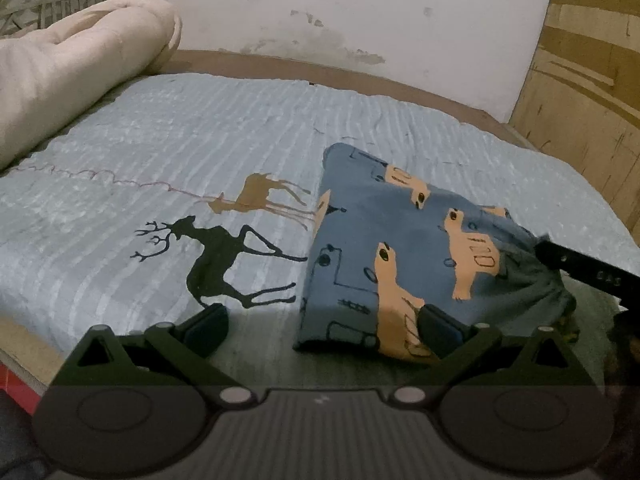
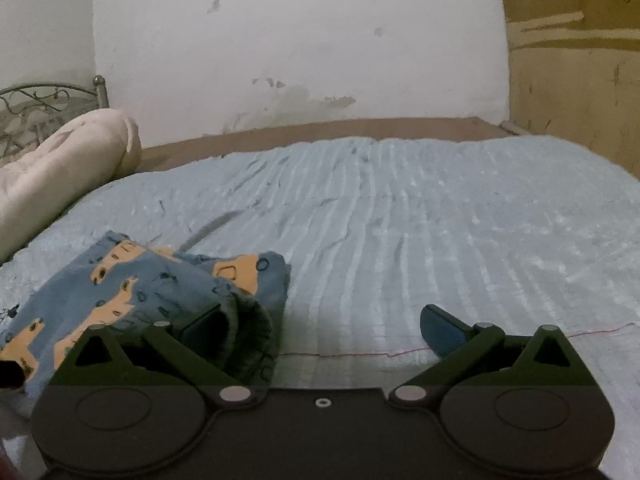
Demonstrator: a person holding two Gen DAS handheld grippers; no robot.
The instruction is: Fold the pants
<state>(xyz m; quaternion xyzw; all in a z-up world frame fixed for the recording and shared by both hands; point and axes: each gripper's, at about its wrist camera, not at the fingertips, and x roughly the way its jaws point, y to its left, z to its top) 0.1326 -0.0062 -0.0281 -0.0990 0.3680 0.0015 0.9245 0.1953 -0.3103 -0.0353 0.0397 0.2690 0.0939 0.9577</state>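
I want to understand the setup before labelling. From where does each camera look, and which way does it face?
Left wrist view: sits on the left gripper, looks across the bed at the folded pants toward the wall; its open fingers show, also the right gripper's tip at right.
Right wrist view: sits on the right gripper, faces the same wall; its open fingers show, pants at left.
Shared: pants, bed, rolled blanket.

Folded blue animal-print cotton pants [image 1: 400, 248] lie near the right edge of the pale blue ribbed bedspread [image 1: 200, 140]. Left gripper [image 1: 324, 328] spread wide, one finger over the pants' near edge.
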